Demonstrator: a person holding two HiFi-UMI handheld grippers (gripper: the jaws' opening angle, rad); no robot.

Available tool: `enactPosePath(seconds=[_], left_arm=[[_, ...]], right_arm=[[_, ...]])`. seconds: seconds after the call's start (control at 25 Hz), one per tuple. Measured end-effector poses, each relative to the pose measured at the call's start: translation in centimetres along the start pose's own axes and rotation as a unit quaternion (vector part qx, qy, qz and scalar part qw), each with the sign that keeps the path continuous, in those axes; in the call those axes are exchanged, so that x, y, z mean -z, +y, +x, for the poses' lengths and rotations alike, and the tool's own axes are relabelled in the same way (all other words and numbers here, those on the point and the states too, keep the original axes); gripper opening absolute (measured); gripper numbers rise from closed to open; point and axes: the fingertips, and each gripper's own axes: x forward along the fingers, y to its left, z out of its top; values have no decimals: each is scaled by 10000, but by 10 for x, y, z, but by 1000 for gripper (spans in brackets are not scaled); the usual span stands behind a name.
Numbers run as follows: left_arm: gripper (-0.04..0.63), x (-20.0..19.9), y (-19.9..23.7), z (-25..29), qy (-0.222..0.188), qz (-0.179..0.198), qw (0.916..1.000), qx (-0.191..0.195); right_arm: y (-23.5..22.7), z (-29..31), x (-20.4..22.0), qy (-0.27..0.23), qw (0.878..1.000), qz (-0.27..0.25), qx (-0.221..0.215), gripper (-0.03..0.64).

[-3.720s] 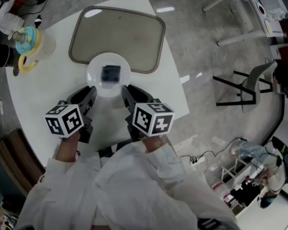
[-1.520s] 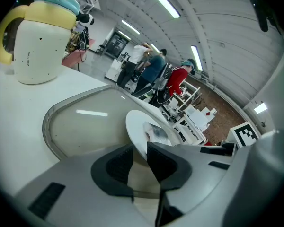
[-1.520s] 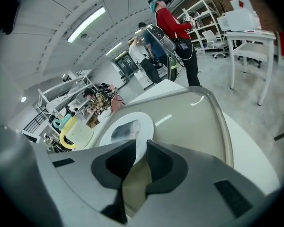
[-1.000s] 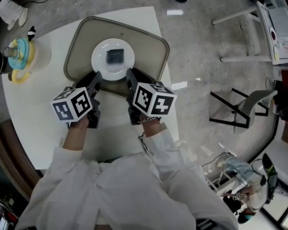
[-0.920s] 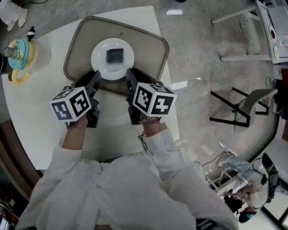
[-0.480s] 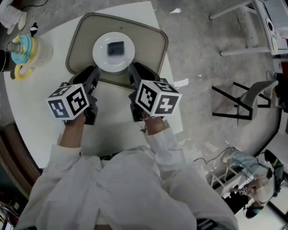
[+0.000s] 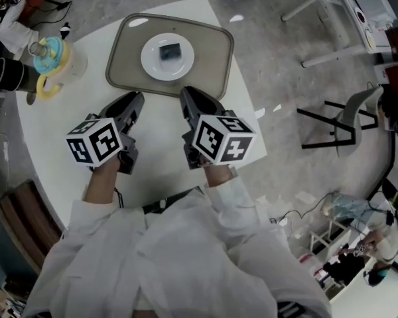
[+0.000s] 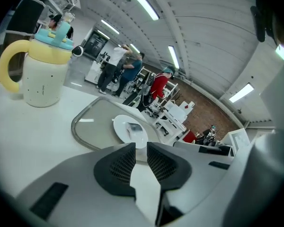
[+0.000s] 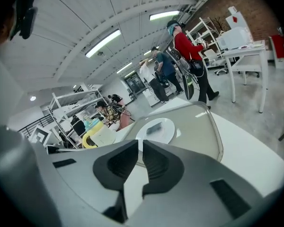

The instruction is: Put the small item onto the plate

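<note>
Small item [image 7: 170, 50] on plate [image 7: 152, 63]; only gripper views show left gripper [image 8: 141, 150] jaws apart, right gripper [image 9: 140, 148] closing, empty.

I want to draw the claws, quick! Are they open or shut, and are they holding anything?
Left gripper: open a little, holding nothing.
Right gripper: open by only a thin gap, holding nothing; its jaws have just been closing.

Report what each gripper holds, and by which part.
Nothing is held. On the left gripper the jaws stand apart, empty; on the right gripper they have just been closing on nothing. The small item lies on the plate.
</note>
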Motion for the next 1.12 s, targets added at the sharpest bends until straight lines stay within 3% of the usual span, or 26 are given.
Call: enactPosePath(seconds=[0.16,0.52,0.76,1.12], left_arm=[[28,-5,-3,-34,-60,301,9994,172],[12,-4,-21,-116,-242,1072,9911,757],[11,17,-19,-159,-170,1055,9889,1029],[11,50,-30,-199,15,1347,9804,1436]], right_arm=[[25,-14,10,-192,9997,-133,104,31],[99,-55,34,-626,9970,-442,115,18],[138,-79,66,-851,9952,-449,166,15],[167,-118,106,-1011,9931,-388,446,15]])
